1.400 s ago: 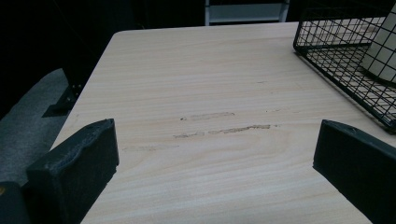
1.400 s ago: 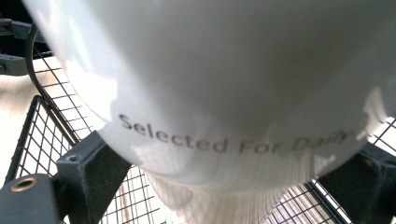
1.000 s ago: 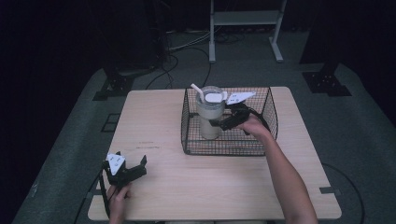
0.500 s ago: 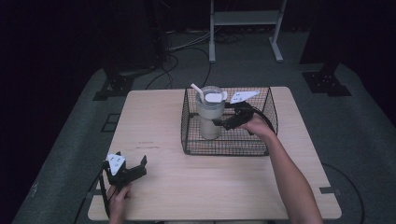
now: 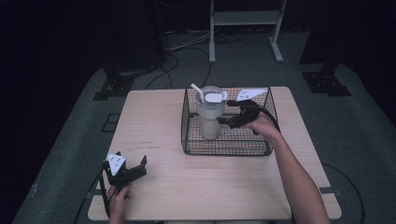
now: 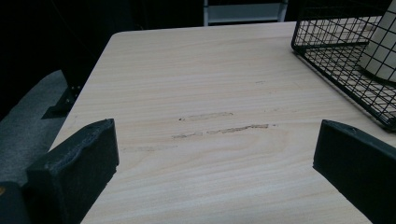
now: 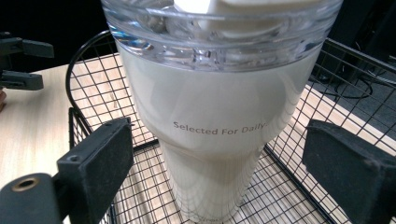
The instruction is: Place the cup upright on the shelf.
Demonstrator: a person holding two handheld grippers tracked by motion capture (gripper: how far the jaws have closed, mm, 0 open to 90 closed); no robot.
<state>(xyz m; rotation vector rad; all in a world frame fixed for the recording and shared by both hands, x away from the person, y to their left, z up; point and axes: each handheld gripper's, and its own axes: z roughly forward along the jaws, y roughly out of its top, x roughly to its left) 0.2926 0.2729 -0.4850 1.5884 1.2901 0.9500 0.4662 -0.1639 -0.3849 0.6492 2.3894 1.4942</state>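
Note:
A cream tumbler (image 5: 208,119) with a clear lid and a white straw stands upright in a black wire basket (image 5: 252,148) on the far right half of the wooden table (image 5: 201,186). My right gripper (image 5: 224,113) reaches into the basket from the right, open, with its jaws on either side of the tumbler's right flank. In the right gripper view the tumbler (image 7: 210,107), printed "Selected For Daily", stands between the jaws of the open right gripper (image 7: 217,140), with a gap on each side. My left gripper (image 5: 132,158) rests open near the front left corner, nothing between its jaws (image 6: 215,140).
The left gripper view shows bare tabletop with faint scuff marks (image 6: 219,128) ahead and the basket's corner (image 6: 327,56) at the upper right. Dark floor, cables and a white stand (image 5: 243,18) lie beyond the table's far edge.

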